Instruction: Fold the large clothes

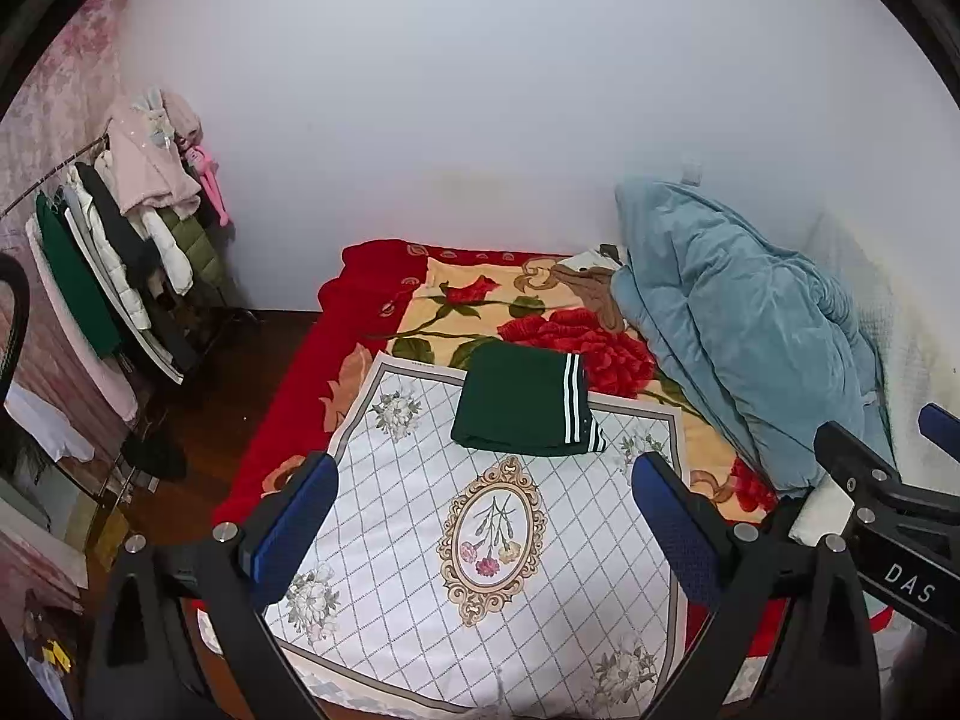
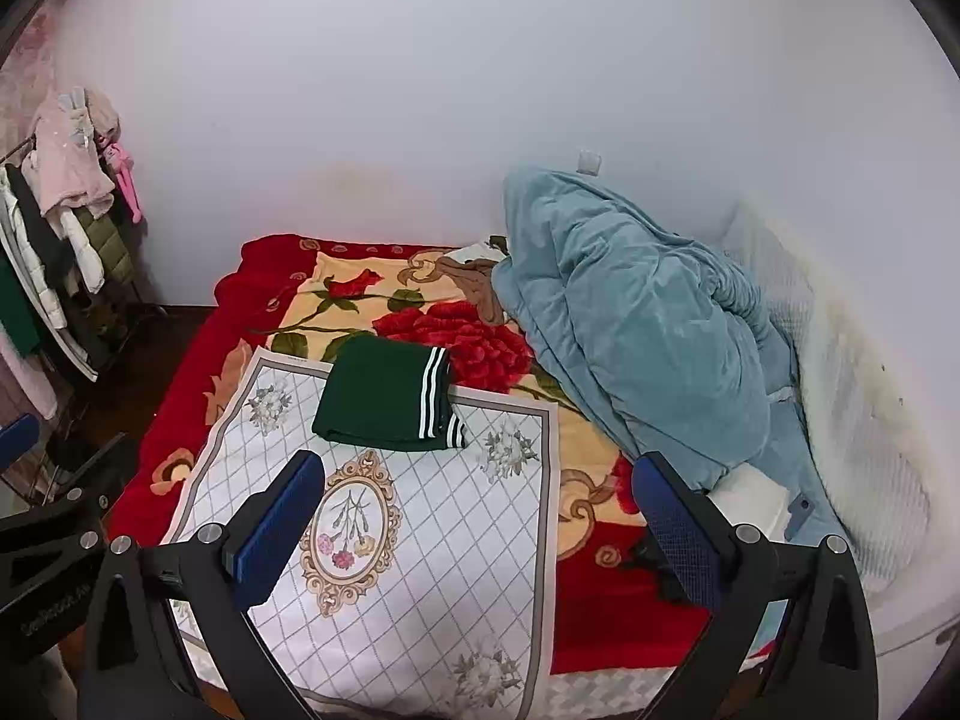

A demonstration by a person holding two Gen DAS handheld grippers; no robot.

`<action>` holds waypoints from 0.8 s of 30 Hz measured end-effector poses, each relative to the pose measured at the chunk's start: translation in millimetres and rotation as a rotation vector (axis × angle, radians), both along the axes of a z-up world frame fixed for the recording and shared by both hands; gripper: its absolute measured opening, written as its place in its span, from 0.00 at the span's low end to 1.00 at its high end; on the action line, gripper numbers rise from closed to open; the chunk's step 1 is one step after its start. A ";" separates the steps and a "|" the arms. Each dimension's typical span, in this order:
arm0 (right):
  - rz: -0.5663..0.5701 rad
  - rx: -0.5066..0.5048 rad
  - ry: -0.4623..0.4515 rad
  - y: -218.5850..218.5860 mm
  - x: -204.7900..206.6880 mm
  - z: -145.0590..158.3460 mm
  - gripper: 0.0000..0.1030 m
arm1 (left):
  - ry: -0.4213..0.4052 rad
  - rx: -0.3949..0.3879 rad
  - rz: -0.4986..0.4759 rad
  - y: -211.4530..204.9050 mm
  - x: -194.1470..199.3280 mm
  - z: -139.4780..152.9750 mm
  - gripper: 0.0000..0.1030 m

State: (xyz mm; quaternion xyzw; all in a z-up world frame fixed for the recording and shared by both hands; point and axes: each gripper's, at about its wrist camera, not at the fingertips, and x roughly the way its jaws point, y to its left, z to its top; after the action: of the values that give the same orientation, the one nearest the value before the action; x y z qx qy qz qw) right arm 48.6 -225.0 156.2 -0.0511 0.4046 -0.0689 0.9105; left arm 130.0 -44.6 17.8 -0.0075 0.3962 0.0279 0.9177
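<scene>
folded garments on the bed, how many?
1: the green folded garment at the far edge of the white floral cloth. More could be hidden under the blue quilt.

"DAS" on right gripper point(image 1: 936, 420)

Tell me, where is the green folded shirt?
The green folded garment lies on the far edge of the white patterned cloth, partly over the rose blanket, left of the blue quilt, ahead of both open grippers.
</scene>
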 end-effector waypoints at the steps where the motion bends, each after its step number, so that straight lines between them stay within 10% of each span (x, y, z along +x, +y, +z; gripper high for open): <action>1: 0.003 -0.001 -0.001 0.5 0.3 2.3 1.00 | -0.002 0.000 0.002 1.0 -1.0 0.2 0.97; 24: 0.039 0.009 0.002 -6.6 17.6 9.3 1.00 | -0.022 0.004 0.017 5.0 -5.9 5.9 0.97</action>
State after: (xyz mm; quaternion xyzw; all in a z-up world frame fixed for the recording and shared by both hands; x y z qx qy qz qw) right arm 66.2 -231.6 165.5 -0.0550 0.4048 -0.0492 0.9114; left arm 124.1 -39.7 23.7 -0.0091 0.3858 0.0366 0.9218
